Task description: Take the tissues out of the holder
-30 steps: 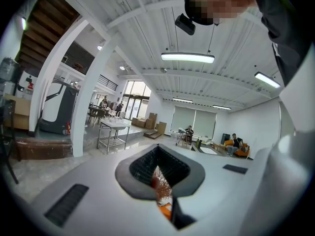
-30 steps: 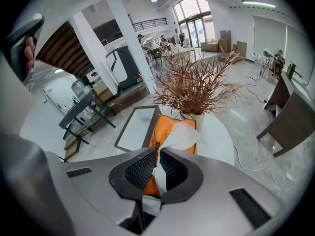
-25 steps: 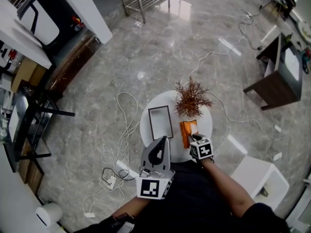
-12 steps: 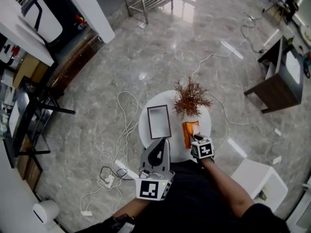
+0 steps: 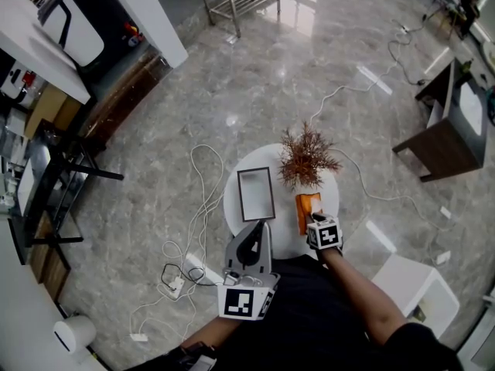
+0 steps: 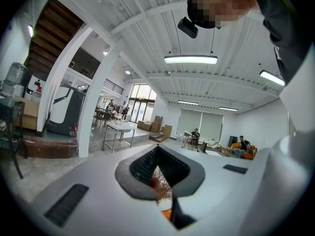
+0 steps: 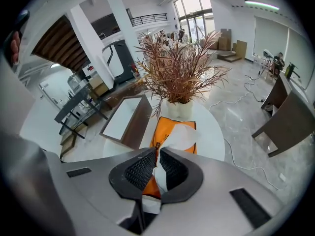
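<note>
An orange tissue holder (image 5: 307,205) lies on the round white table (image 5: 233,207), in front of the dried plant. A white tissue (image 7: 180,137) rises from the slot of the holder (image 7: 170,126). My right gripper (image 7: 158,155) is shut on the tissue's lower end, just above the near end of the holder. In the head view the right gripper (image 5: 315,219) hangs over that near end. My left gripper (image 5: 261,227) is held up at the table's near edge, left of the holder. In its own view the left gripper (image 6: 157,149) has its tips together with nothing between them.
A dark-framed rectangular tray (image 5: 256,193) lies on the table left of the holder. A white vase with a reddish dried plant (image 5: 307,159) stands behind the holder. White cables (image 5: 197,207) trail over the marble floor. A white stool (image 5: 414,288) stands at the right.
The right gripper stays shut on the tissue over the holder's near end. The head view has shifted slightly. The left gripper has hardly moved.
</note>
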`<state>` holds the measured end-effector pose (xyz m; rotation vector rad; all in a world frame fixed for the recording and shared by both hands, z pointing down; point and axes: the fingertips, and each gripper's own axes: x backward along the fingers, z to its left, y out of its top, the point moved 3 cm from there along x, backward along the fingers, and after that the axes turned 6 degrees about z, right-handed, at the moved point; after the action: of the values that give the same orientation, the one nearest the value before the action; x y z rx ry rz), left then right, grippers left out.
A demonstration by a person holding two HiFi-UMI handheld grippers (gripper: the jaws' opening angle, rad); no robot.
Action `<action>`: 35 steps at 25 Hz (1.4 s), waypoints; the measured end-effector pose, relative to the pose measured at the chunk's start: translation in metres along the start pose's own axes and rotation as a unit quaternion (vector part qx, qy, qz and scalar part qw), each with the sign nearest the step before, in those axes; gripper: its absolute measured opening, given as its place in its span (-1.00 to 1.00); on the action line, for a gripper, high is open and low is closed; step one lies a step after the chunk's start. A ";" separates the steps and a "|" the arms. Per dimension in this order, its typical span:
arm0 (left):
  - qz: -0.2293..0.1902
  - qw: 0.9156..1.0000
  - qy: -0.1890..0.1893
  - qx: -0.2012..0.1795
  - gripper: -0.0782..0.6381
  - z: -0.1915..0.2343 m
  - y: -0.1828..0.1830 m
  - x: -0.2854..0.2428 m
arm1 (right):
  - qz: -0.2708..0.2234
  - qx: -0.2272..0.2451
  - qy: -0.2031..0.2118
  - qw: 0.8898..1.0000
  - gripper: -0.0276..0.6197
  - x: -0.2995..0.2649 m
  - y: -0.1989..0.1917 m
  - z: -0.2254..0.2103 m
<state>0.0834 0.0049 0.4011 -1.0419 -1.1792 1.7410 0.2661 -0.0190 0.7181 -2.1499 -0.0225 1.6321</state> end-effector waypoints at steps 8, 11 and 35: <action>0.011 1.000 -0.004 0.000 -0.78 -0.001 -0.002 -0.007 | 0.029 0.022 -0.004 0.999 -0.82 -0.020 -0.015 -0.006; 0.018 1.000 -0.004 -0.001 -0.78 0.001 -0.002 -0.009 | 0.025 0.017 0.006 1.000 -0.82 -0.025 -0.015 -0.006; 0.039 0.999 -0.003 0.006 -0.78 0.010 -0.010 -0.018 | 0.016 -0.030 0.039 0.999 -0.67 -0.035 -0.020 -0.003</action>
<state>0.0827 -0.0121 0.4168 -1.0885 -1.1459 1.8100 0.2628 -0.0113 0.7580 -2.2699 -0.0130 1.5821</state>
